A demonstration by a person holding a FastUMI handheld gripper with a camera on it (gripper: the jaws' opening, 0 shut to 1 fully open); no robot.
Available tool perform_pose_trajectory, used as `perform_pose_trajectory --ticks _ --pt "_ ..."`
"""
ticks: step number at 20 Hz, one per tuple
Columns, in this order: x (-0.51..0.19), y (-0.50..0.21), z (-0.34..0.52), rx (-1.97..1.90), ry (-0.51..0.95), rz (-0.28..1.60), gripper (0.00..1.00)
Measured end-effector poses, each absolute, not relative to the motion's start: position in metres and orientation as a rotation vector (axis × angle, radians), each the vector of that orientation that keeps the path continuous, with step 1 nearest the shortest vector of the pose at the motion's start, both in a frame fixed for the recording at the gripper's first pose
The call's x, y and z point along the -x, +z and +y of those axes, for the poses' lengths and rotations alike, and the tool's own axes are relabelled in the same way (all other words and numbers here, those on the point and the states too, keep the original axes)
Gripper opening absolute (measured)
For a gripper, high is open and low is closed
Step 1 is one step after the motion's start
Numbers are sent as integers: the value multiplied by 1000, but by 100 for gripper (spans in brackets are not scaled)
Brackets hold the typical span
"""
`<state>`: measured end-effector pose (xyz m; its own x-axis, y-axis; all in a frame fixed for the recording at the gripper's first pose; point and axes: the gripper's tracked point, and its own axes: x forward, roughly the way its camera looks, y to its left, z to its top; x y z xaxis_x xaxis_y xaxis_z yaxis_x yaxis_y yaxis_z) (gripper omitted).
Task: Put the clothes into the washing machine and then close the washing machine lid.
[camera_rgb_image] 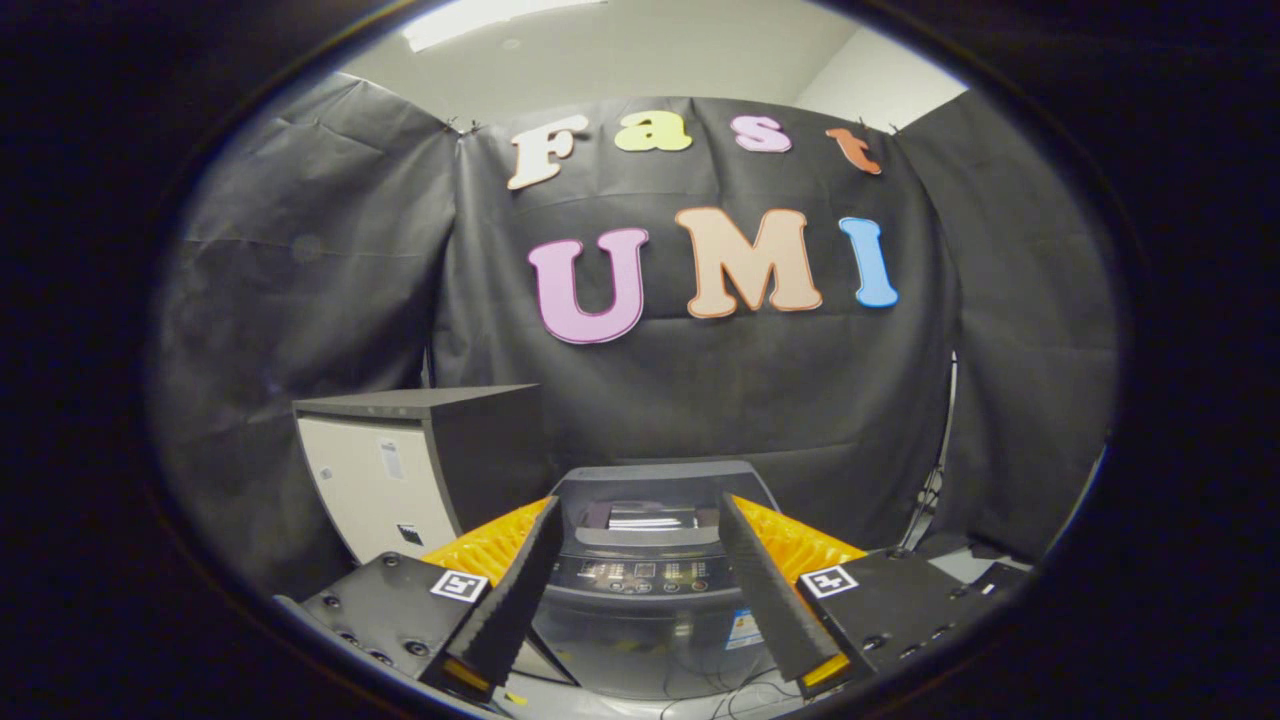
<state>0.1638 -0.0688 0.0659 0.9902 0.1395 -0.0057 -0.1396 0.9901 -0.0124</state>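
Grey washing machine [645, 540] sits beyond spread fingers [520, 580].

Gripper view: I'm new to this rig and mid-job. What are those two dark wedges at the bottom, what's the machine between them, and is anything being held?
This picture comes from a fisheye camera riding on a hand-held gripper, looking forward along its two fingers. The dark wedges are those fingers, backed by orange parts. They stand apart, open, with nothing held between them. Beyond them sits the washing machine, seen from the front with its control panel facing you; whether its lid is open is hard to tell. To its left stands a white cabinet with a dark top. Black cloth forms the booth wall behind.
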Motion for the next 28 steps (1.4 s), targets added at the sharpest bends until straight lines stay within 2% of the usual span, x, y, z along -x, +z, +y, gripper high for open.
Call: perform_pose_trajectory --ticks 4,9,14,24,28 --pt "-160 49 -73 42 146 39 98" --pt "-148 54 -43 35 272 26 98" --pt "-143 71 -50 3 293 -2 98" --pt "-138 82 -58 -87 242 -35 97" --pt "-128 81 -46 -73 283 -36 98"
